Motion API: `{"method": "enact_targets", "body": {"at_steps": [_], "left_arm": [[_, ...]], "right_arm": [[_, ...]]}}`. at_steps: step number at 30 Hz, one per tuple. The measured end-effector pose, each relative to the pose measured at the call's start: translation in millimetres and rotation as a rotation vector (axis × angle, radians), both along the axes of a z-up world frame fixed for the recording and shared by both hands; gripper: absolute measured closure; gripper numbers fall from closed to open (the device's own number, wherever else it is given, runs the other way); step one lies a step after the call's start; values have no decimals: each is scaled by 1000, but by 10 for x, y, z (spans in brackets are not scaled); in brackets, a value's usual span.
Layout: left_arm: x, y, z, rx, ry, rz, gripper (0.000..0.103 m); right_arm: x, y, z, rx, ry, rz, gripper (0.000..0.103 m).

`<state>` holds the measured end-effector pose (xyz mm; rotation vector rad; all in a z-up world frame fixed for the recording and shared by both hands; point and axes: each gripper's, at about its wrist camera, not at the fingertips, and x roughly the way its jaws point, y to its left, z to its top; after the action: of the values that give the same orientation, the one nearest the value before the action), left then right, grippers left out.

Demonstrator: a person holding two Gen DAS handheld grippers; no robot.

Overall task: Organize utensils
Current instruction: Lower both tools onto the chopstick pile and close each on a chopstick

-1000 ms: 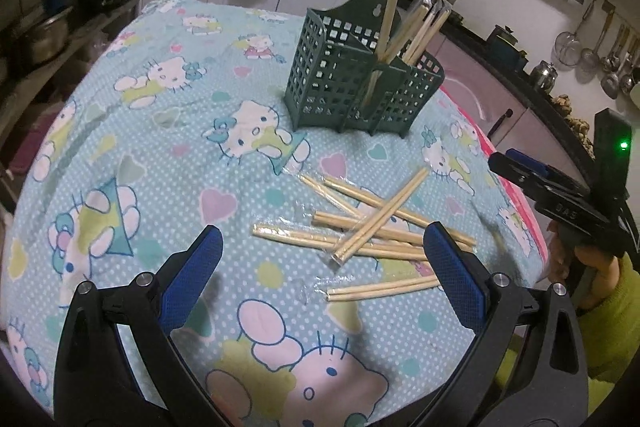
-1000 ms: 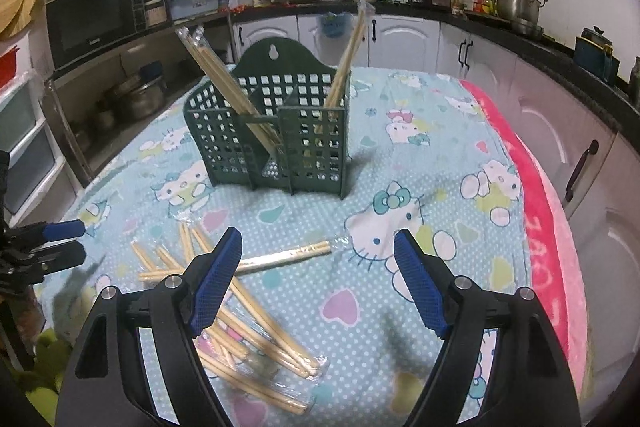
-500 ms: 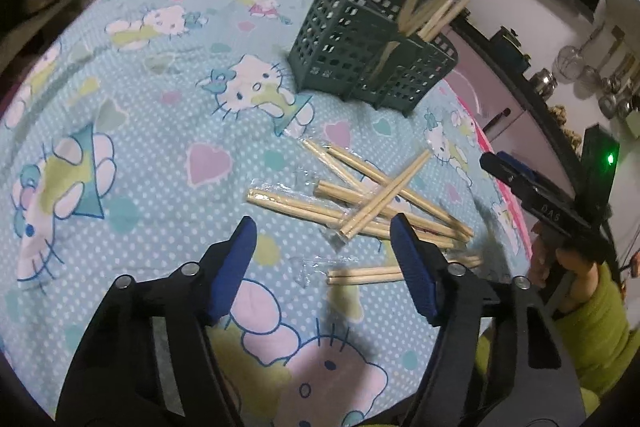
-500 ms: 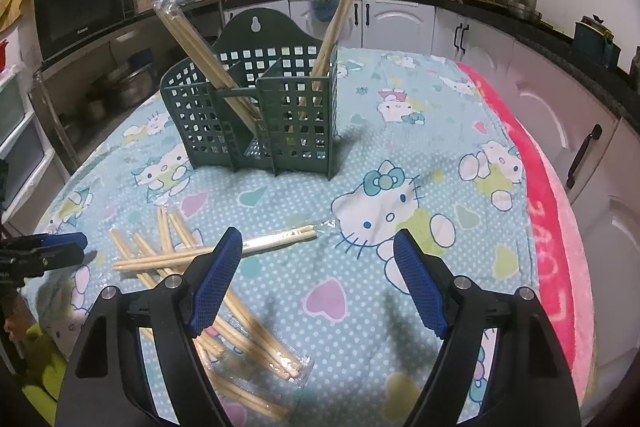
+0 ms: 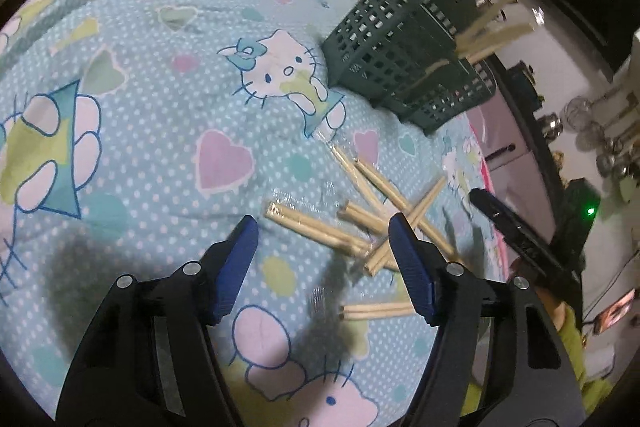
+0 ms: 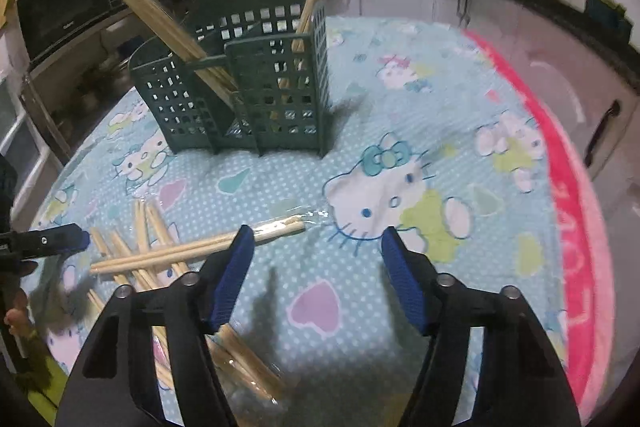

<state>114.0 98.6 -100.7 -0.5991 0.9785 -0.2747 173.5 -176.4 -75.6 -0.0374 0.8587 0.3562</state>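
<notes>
Wrapped chopsticks (image 5: 360, 227) lie crisscrossed near the upright green basket (image 6: 248, 83).

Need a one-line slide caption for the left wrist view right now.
Open left hand-held gripper above wrapped chopsticks scattered on the tablecloth, green utensil basket beyond.

Both wrist cameras look down close over the surface (image 5: 132, 131) from opposite sides, sharing the scattered chopsticks (image 5: 320, 227) (image 6: 192, 251) and green basket (image 5: 400, 51) (image 6: 248, 83).

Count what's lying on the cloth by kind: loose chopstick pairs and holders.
Loose wrapped chopstick pairs: 6
Green holder: 1
Total: 7
Pairs standing inside the holder overlap too much to count.
</notes>
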Motion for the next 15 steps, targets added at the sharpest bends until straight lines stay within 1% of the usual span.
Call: {"method": "enact_targets", "body": {"at_steps": [2,5,7,10,11,12,13,14,15], "left_arm": [[43,16,-8,-1,6,14,48],[102,14,-18,21,9,27,56],[125,5,-16,28,7,31,56],[149,-35,-7,69,-1,24,57],[148,-43,-6,78,-3,23,60],[142,-57,-3,99,-5,23,65],[145,-62,-5,112,-5,25,68],[145,-68,-7,130,-6,23,73],[144,-65,-10,144,-7,23,80]], "right_arm": [[83,-2,-37,10,25,-3,50],[196,-13,-82,33,54,-11,53],[278,-14,-120,47,72,-17,55],[367,-3,-191,81,109,-12,61],[388,5,-218,88,121,-10,63],[402,23,-245,94,128,-10,64],[403,37,-253,99,124,-6,68],[408,47,-253,101,122,0,74],[405,59,-249,97,118,3,79]]}}
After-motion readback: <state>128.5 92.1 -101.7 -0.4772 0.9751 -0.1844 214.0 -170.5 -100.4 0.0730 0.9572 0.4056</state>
